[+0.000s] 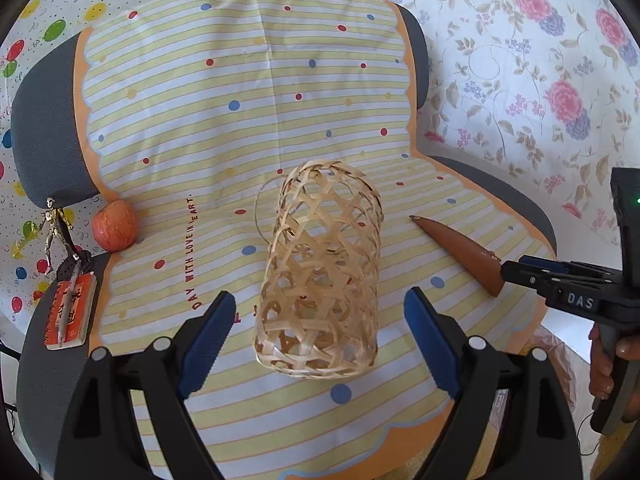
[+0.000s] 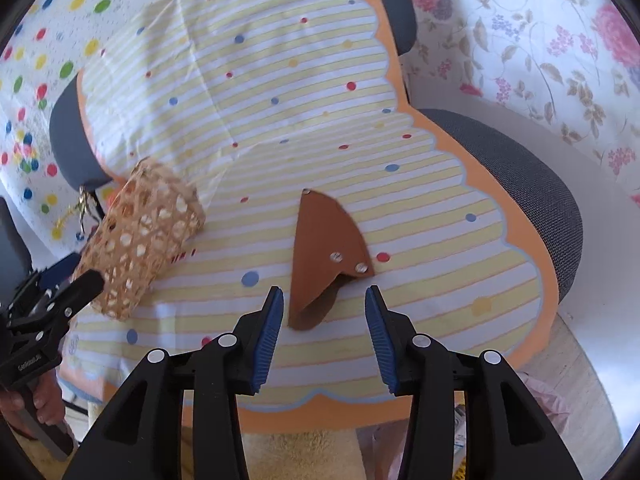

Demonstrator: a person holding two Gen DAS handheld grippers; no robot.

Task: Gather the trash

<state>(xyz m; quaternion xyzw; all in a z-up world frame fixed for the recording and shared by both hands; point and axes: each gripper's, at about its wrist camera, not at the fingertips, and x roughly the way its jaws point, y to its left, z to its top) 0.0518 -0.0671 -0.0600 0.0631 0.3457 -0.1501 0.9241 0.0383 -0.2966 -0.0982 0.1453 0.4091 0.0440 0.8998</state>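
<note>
A woven bamboo basket [image 1: 320, 264] lies on its side on the striped cloth [image 1: 224, 128] over a chair seat. My left gripper [image 1: 320, 294] stands open around the basket's near end, with a gap at each pad. A brown leather sheath [image 2: 324, 248] lies to the right of the basket [image 2: 144, 236]. My right gripper [image 2: 325, 289] is open, its blue pads either side of the sheath's near end without touching it. In the left wrist view the right gripper [image 1: 516, 272] sits at the sheath's [image 1: 460, 252] wide end.
A red apple [image 1: 115, 226] rests at the cloth's left edge. Beside it stand a small metal figurine [image 1: 54, 228] and an orange notebook with a pen [image 1: 70, 312]. The grey chair [image 2: 520, 184] drops off at the right; a pinkish plastic bag [image 2: 548, 396] lies below.
</note>
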